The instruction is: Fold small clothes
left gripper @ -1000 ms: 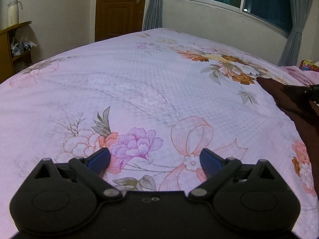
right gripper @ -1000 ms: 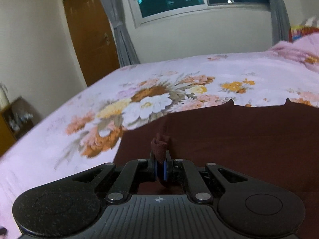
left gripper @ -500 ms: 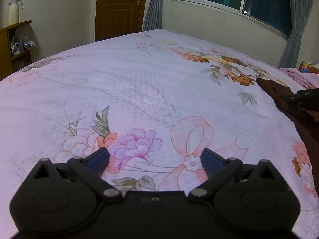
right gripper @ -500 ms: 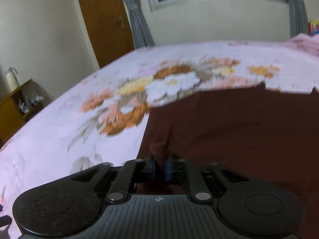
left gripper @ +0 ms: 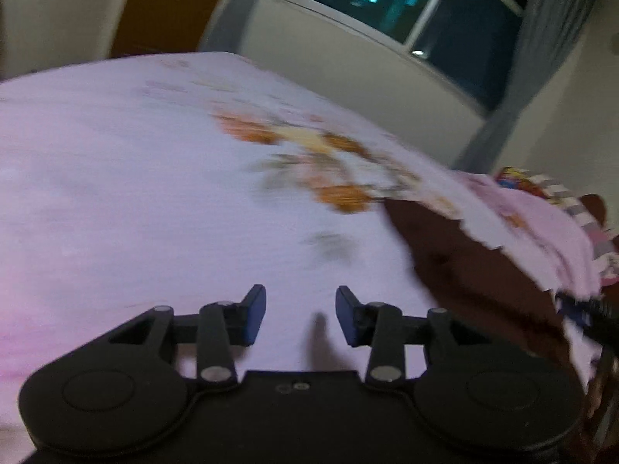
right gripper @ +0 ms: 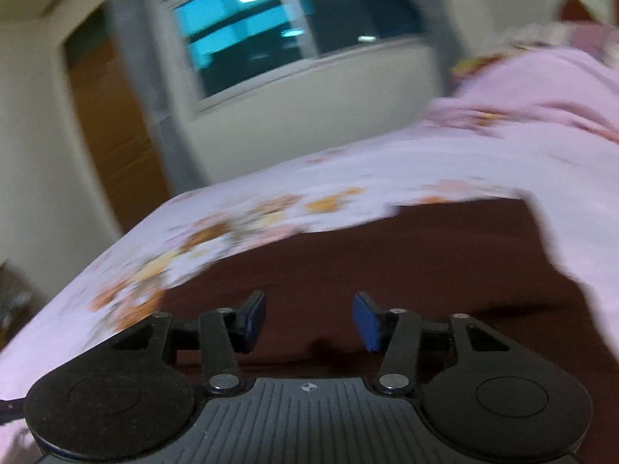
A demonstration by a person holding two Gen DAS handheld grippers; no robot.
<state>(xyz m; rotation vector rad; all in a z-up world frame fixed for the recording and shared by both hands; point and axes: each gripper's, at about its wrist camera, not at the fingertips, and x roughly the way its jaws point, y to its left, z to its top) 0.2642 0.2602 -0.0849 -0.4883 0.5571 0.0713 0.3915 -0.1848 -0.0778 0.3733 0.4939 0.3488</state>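
Note:
A dark maroon garment [right gripper: 387, 270] lies flat on the pink floral bedsheet [right gripper: 387, 170]. In the right wrist view my right gripper [right gripper: 309, 319] is open and empty just above the garment. In the left wrist view the garment [left gripper: 464, 263] lies to the right, and my left gripper [left gripper: 301, 317] is open and empty over bare sheet [left gripper: 116, 193], to the left of the garment. Both views are blurred by motion.
A window [left gripper: 406, 19] with grey curtains and a brown door [right gripper: 112, 135] stand behind the bed. A pink bundle of bedding [left gripper: 541, 224] and a colourful item [left gripper: 518, 178] lie at the far right of the bed.
My right gripper has let go of the maroon garment and opened. My left gripper has narrowed its gap and swung to the right, towards the garment. Both cameras tilted up.

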